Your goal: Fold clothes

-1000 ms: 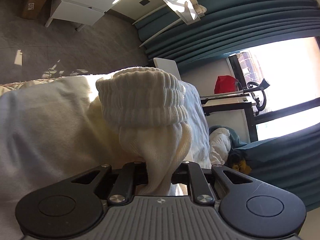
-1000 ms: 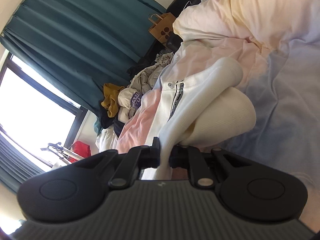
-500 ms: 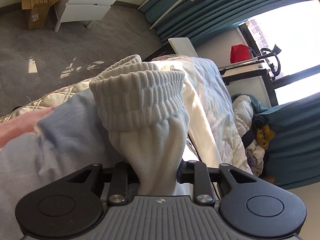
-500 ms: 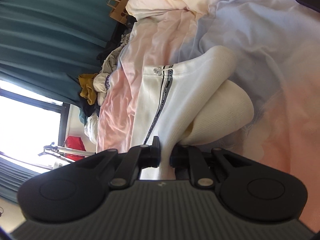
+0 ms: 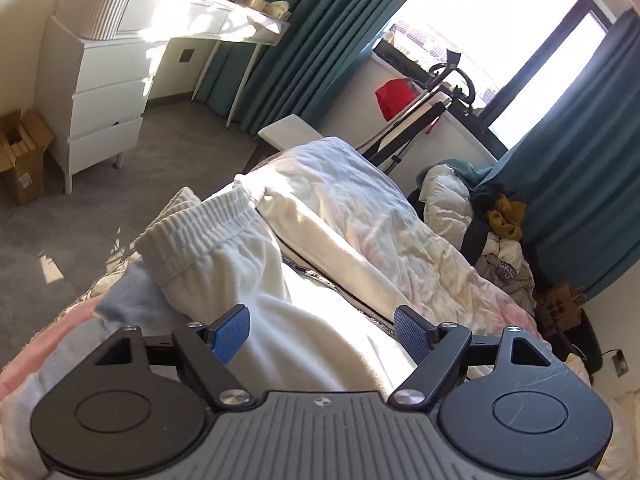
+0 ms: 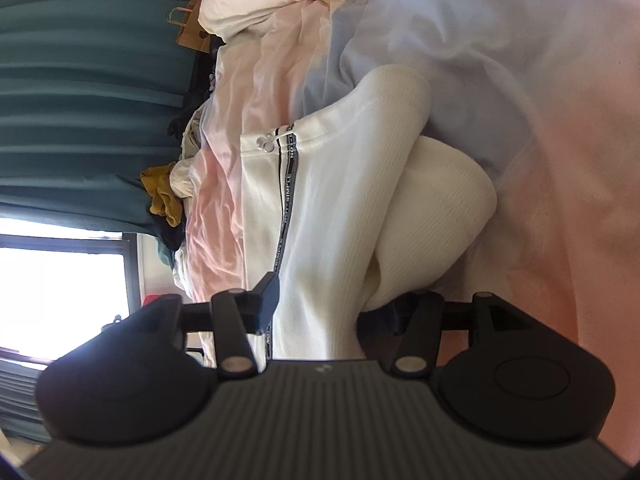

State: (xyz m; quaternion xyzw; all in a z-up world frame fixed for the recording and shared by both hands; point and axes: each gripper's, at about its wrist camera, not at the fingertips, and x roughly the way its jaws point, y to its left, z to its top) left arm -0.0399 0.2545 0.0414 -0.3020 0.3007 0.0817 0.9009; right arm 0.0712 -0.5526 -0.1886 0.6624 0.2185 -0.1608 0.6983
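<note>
Two hand-held grippers, left (image 5: 322, 330) and right (image 6: 346, 300), both spread wide; cream sweatshirt (image 5: 240, 280) lies directly between each pair, apparently released, long axis running ahead.

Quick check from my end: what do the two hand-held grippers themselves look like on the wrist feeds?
Left hand-held gripper: grey ribbed body, black rounded side lobes, black linkage arms with silver screws, blue textured pads. Right hand-held gripper: same black-and-grey build, one dark pad visible. No cables or sleeves show.
</note>
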